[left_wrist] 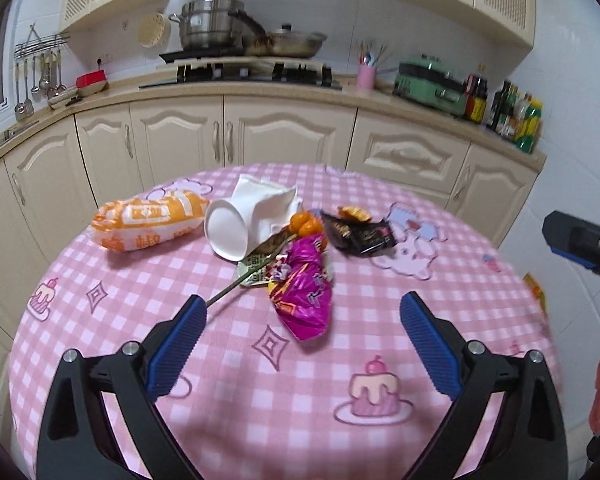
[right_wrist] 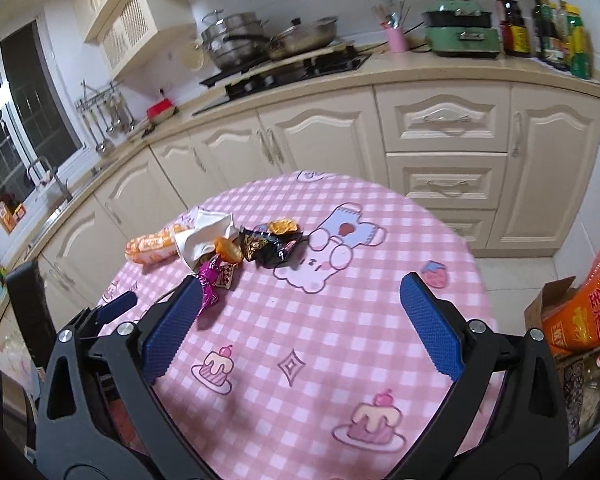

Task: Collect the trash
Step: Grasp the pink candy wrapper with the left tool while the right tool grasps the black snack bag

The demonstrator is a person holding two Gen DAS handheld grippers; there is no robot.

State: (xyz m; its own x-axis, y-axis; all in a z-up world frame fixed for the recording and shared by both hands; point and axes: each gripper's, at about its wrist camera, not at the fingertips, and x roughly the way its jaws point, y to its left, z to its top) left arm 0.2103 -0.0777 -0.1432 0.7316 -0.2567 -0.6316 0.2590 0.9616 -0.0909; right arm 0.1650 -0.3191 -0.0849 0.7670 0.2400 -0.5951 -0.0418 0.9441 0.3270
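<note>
pink checked tablecloth [left_wrist: 228, 360], cream kitchen cabinets [left_wrist: 284, 132]

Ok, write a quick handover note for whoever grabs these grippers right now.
Left gripper: open, empty, above the table facing the pile.
Right gripper: open, empty, over bare cloth.
Trash clustered at the far side: orange bag, white paper cup on its side, purple wrapper, black wrapper, orange peel.
Done: nothing picked up.
Left: everything. No bin in view.

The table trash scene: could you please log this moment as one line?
left gripper: open, empty, above table | right gripper: open, empty | trash untouched: purple wrapper, cup, orange bag, black wrapper
</note>
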